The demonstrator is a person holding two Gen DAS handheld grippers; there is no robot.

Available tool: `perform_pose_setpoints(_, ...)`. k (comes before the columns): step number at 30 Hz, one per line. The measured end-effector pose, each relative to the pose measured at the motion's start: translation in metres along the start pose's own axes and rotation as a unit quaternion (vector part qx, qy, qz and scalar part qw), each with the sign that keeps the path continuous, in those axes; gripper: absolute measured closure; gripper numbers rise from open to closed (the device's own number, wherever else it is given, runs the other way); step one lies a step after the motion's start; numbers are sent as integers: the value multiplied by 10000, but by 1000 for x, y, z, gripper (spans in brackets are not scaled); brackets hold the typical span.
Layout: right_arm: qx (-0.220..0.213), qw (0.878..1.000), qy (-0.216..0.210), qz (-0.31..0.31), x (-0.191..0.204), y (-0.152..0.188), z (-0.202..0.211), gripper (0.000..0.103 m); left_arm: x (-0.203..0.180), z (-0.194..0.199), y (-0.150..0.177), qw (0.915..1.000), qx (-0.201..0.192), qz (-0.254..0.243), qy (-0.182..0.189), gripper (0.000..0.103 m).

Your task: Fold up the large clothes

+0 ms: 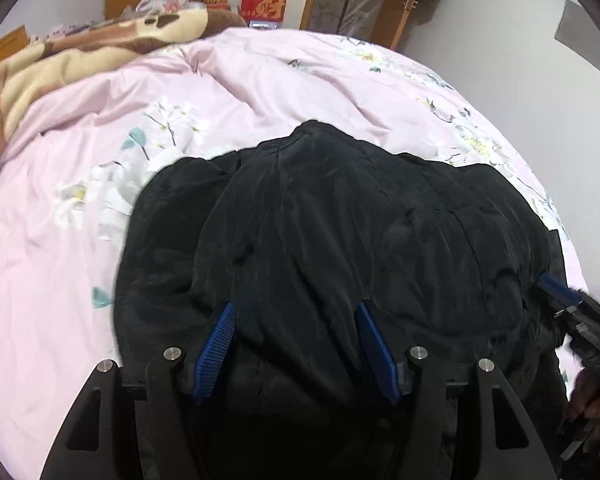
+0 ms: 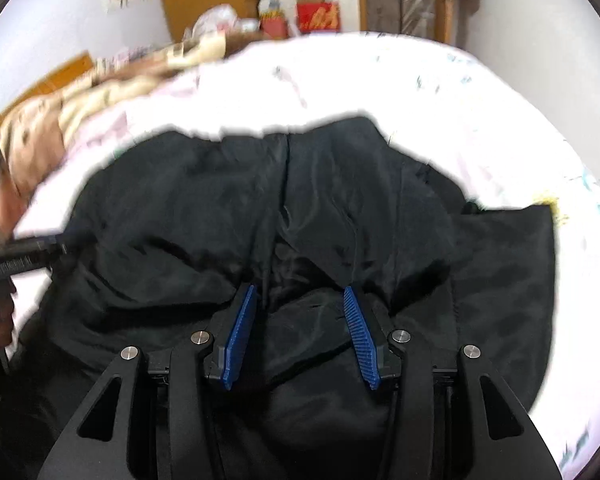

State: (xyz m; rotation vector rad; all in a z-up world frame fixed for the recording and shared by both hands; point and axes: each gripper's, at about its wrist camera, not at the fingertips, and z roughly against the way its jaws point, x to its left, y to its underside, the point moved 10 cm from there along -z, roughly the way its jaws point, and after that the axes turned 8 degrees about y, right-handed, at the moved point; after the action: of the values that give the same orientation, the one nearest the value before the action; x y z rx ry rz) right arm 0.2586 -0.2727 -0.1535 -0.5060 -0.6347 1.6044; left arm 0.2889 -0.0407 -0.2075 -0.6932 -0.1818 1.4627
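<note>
At the far left, the brown and cream blanket (image 1: 60, 56) is lying bunched along the edge of the pink floral quilt (image 1: 100, 240), well apart from your work, so it is not getting in your way. Moving right, the black coat (image 1: 340, 220) is sitting on the near part of the quilt, its far edge rising to a rounded peak, and it is filling most of both wrist views; the broad soft quilt is giving you room to lay it flat.

You are holding the left gripper (image 1: 296, 308) low over the coat's near left portion, its blue fingers (image 1: 216, 344) spread apart with padded black cloth lying between them. I cannot tell whether the pads are touching the fabric, but nothing is being pinched.

Further right, you are holding the right gripper (image 2: 300, 292) over the coat's near right portion, jaws likewise parted, a ridge of shiny fabric bulging up between the blue fingers (image 2: 360, 332). That view is blurred, so the contact is not clear. Placing one gripper on each side seems aimed at taking the near hem at two points, so the wide garment would lift evenly rather than twist.

At the far right, a loose flap (image 2: 512, 272) of the coat is spreading towards the quilt's edge.
</note>
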Motion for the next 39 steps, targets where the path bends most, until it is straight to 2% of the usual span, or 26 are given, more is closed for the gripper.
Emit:
perform_pose_setpoints(1, -71, 9999, -80, 20, 6, 0, 7, 56, 0, 3, 3, 10000, 41, -45, -79, 40)
perform_pose_setpoints(4, 530, 9967, 129, 598, 24, 22, 2, 55, 2, 15, 16, 9995, 276, 162, -17, 40)
perform_pose_setpoints(6, 335, 9978, 17, 580, 30, 23, 23, 55, 2, 37, 23, 9995, 204, 174, 145, 40)
perform_pose_setpoints(10, -58, 9996, -120, 269, 26, 30, 73, 55, 12, 82, 44, 9997, 62, -215, -80, 40)
perform_pose_setpoints(17, -301, 9993, 21, 209, 30, 44, 137, 55, 27, 141, 80, 9981, -68, -377, -483, 40)
perform_pose_setpoints(22, -384, 9991, 95, 181, 33, 61, 177, 55, 23, 181, 105, 9972, -312, -345, -582, 39)
perform_pose_setpoints(25, -414, 9991, 99, 79, 33, 78, 201, 55, 18, 202, 120, 9948, -434, -449, -804, 39)
perform_pose_setpoints(33, -487, 9985, 248, -42, 29, 116, 251, 55, -2, 253, 154, 9917, -759, -634, -817, 38)
perform_pose_setpoints(39, -480, 9975, 509, -114, 14, 146, 271, 54, -8, 268, 172, 9903, -875, -723, -807, 34)
